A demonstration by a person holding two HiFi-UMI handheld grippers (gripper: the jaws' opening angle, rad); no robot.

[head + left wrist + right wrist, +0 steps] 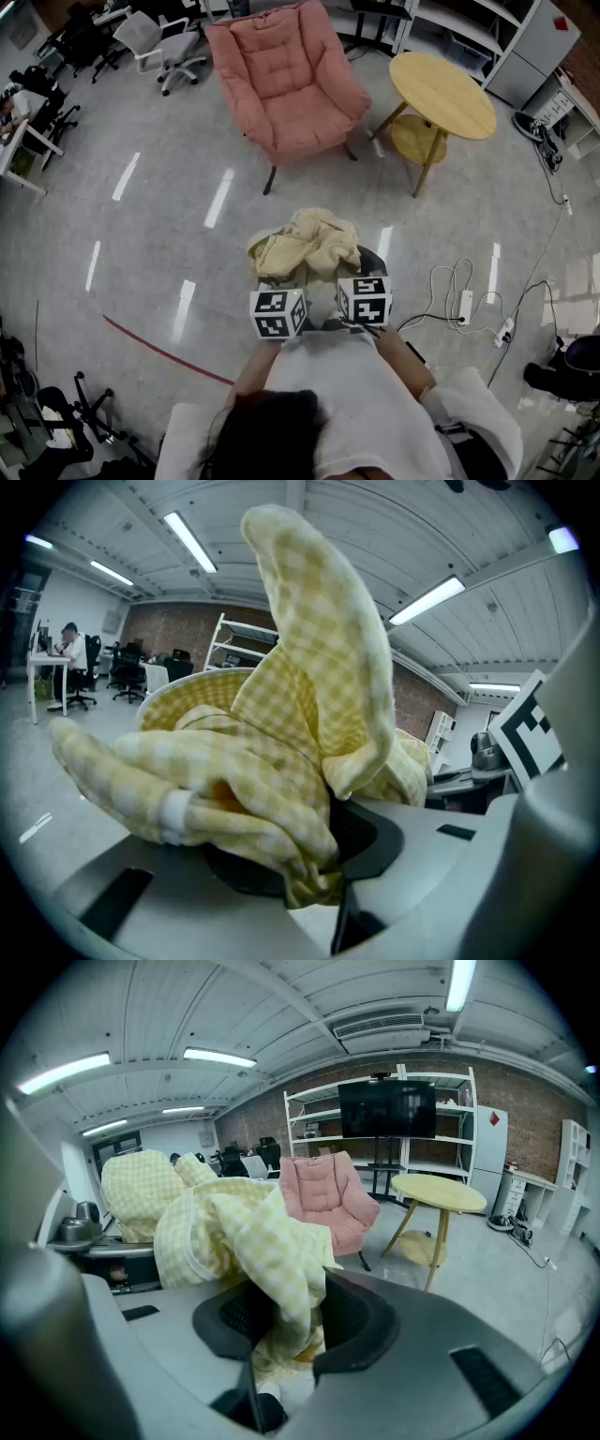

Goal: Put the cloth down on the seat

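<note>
A crumpled yellow checked cloth (305, 244) hangs bunched between both grippers, held up in front of the person. My left gripper (314, 841) is shut on one bunch of the cloth (281, 733), which fills most of that view. My right gripper (281, 1321) is shut on another fold of the cloth (239, 1232). The pink padded armchair (286, 80) stands ahead across the floor, its seat (305, 122) bare; the armchair (323, 1199) also shows beyond the cloth in the right gripper view.
A round wooden side table (442, 94) stands right of the armchair. Office chairs (164, 47) and desks are at the far left. Cables and a power strip (466, 305) lie on the floor at the right. Shelving (487, 28) lines the back.
</note>
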